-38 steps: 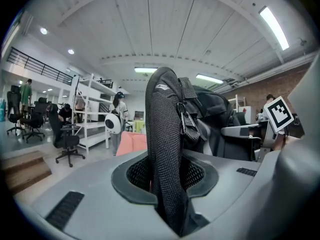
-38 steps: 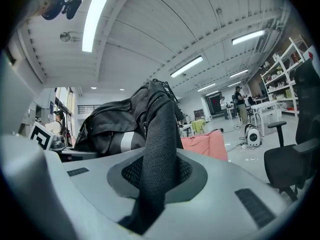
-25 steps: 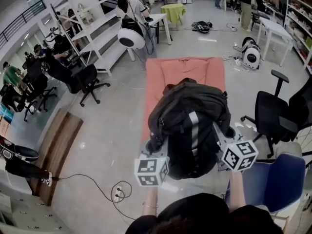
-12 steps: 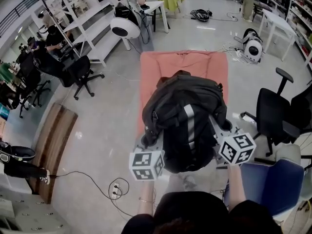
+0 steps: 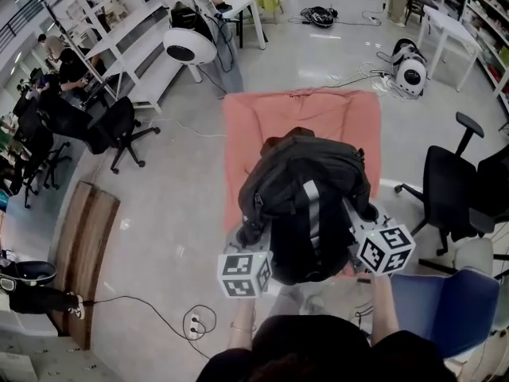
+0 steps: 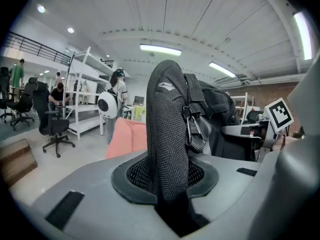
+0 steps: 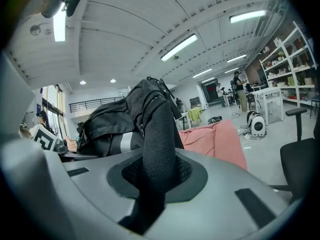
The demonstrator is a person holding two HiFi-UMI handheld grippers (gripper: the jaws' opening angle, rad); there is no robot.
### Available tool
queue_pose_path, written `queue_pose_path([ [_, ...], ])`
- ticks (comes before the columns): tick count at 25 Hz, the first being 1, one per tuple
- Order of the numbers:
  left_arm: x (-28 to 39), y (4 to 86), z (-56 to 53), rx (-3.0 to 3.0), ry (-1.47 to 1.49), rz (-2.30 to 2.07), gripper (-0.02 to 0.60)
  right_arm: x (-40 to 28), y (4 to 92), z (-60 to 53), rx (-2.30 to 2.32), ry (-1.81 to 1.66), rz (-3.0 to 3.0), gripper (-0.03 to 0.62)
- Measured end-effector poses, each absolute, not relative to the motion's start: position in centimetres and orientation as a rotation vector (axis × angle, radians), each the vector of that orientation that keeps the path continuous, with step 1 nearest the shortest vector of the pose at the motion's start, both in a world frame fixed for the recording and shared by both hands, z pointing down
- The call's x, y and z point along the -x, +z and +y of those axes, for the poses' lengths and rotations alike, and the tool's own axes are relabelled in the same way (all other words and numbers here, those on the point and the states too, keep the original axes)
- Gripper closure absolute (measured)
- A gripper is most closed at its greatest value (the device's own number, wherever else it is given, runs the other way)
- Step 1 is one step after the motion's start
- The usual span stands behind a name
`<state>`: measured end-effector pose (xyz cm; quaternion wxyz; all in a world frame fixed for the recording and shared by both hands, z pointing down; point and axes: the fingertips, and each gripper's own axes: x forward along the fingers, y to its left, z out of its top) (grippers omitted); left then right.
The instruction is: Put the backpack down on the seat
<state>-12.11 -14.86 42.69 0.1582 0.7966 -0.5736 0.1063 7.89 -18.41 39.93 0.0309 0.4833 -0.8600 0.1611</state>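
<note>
A black backpack [image 5: 306, 205] with a grey stripe hangs over the near end of the salmon-pink seat [image 5: 246, 134]; whether it touches the seat I cannot tell. My left gripper [image 5: 251, 241] is shut on the backpack's left mesh strap [image 6: 169, 134], which rises between its jaws. My right gripper [image 5: 362, 228] is shut on the right mesh strap [image 7: 159, 139], with the bag's body [image 7: 110, 121] to its left. The pink seat [image 7: 215, 139] lies beyond the bag in both gripper views.
Black office chairs stand at the right [image 5: 449, 189] and left [image 5: 111, 126]; a blue chair [image 5: 441, 305] is at my right side. White shelving [image 5: 119, 46], a white round robot [image 5: 189, 46], a wooden bench [image 5: 83, 253] and a floor cable [image 5: 175, 317] are around.
I have come nearer to the pink seat with the backpack, and both grippers keep their hold on the straps. The bag sits slightly farther over the seat's near end.
</note>
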Motion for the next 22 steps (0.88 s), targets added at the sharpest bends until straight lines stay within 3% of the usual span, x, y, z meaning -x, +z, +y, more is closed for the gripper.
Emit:
queue_pose_path([
  [22,16.2,54.0,-27.8,-2.164,0.398,-1.509,0.47,-3.4,50.3,-31.5,-1.434,0.637,-2.521,0.533],
])
